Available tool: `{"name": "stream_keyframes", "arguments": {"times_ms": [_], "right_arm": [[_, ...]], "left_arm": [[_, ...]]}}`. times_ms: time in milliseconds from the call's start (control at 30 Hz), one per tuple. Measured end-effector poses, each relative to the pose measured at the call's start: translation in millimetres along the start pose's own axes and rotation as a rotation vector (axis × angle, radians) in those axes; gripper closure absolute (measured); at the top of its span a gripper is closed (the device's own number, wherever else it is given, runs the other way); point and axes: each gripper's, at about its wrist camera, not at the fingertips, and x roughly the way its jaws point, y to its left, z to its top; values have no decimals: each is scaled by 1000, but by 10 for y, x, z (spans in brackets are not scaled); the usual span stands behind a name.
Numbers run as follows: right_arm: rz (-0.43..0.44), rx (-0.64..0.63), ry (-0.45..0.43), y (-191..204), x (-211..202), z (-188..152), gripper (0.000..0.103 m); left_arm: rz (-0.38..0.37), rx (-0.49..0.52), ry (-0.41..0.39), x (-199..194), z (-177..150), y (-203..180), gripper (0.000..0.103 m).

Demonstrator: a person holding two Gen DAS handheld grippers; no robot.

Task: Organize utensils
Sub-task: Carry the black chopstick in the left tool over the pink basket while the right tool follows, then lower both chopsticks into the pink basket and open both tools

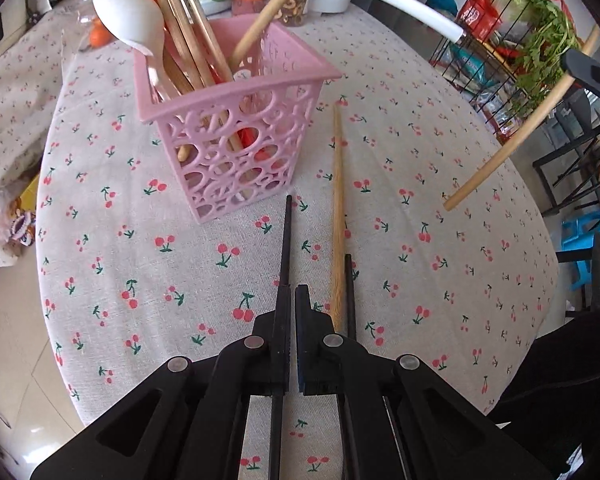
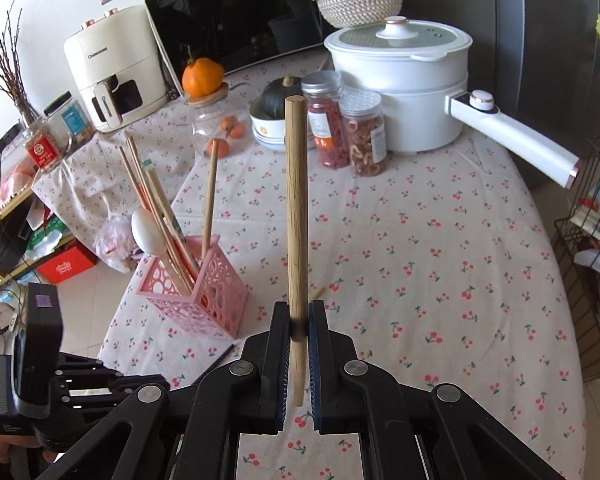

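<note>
A pink openwork basket (image 1: 236, 136) stands on the cherry-print tablecloth (image 1: 440, 248) and holds several wooden chopsticks, a white spoon (image 1: 130, 14) and a wooden stick; it also shows in the right wrist view (image 2: 204, 300). My left gripper (image 1: 293, 296) is shut on a black chopstick (image 1: 286, 248) that points at the basket. A second black chopstick (image 1: 350, 292) and a wooden chopstick (image 1: 338, 216) lie on the cloth just to its right. My right gripper (image 2: 299, 320) is shut on a thick wooden stick (image 2: 296, 208), held upright above the table; it shows in the left wrist view (image 1: 520, 136).
At the table's back stand a white electric pot (image 2: 404, 76) with a long handle (image 2: 516, 136), two food jars (image 2: 348, 132), a bowl with a squash, a glass jar with oranges, a microwave and an air fryer. A wire rack (image 2: 588, 248) of groceries stands to the right.
</note>
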Motion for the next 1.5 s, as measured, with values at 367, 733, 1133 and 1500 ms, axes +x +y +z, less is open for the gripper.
{"name": "stream_keyframes", "arguments": {"times_ms": [367, 733, 1133, 1500], "right_arm": [[2, -9, 30, 57, 93, -54, 99], [7, -9, 15, 134, 55, -63, 99], [68, -36, -141, 443, -387, 59, 99], [84, -9, -272, 572, -587, 296, 98]], "left_arm": [[67, 22, 61, 189, 58, -74, 97], [105, 110, -164, -574, -94, -267, 98], [41, 137, -514, -1791, -221, -295, 98], [42, 55, -819, -2465, -9, -209, 98]]}}
